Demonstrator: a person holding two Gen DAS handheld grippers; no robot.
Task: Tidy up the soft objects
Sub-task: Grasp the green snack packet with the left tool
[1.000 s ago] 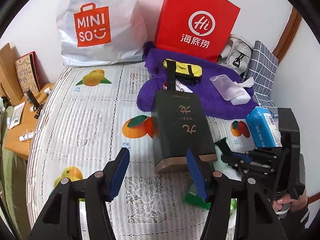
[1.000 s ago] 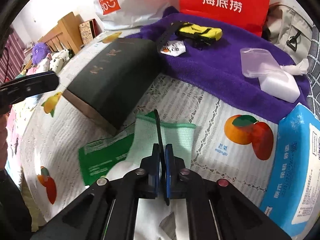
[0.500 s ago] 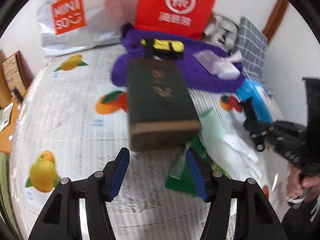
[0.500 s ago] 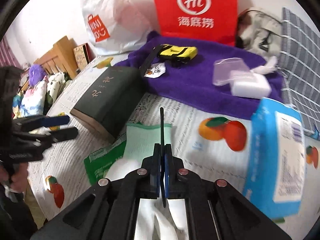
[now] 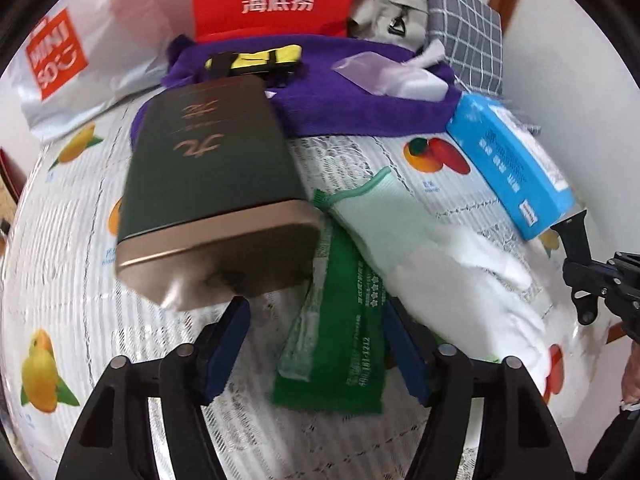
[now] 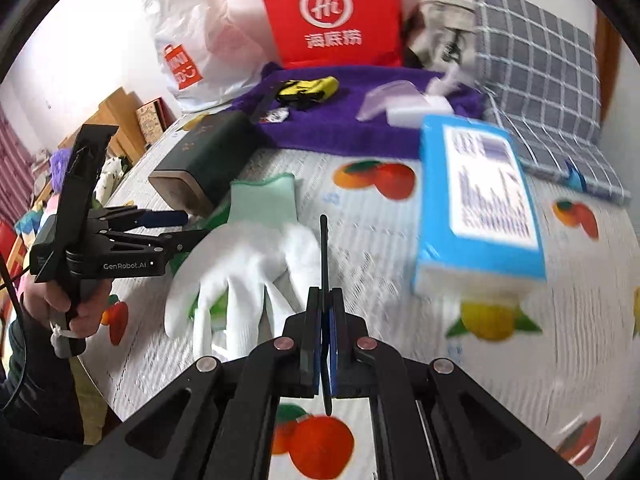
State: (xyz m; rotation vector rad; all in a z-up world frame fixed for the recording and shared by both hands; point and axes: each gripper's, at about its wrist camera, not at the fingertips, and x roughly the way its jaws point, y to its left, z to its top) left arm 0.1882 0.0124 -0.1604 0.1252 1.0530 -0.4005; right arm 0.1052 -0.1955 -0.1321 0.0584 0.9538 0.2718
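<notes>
White glove (image 6: 244, 268) flat on bedspread, just left of pressed-together right gripper (image 6: 325, 312), left gripper (image 5: 316, 344) just opened wider, straddling green packet (image 5: 340, 340)

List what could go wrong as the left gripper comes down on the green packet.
The dark box overlaps the green packet's upper end, so the open left gripper may bump it. The white glove lies across the packet; closing could pinch both. The right gripper is shut on a thin dark strip that could snag.

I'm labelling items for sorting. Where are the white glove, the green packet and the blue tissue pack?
white glove (image 6: 240, 264), right wrist view, on its palm.
green packet (image 5: 344, 320), left wrist view, on its printed face.
blue tissue pack (image 6: 480, 200), right wrist view, on its label.
</notes>
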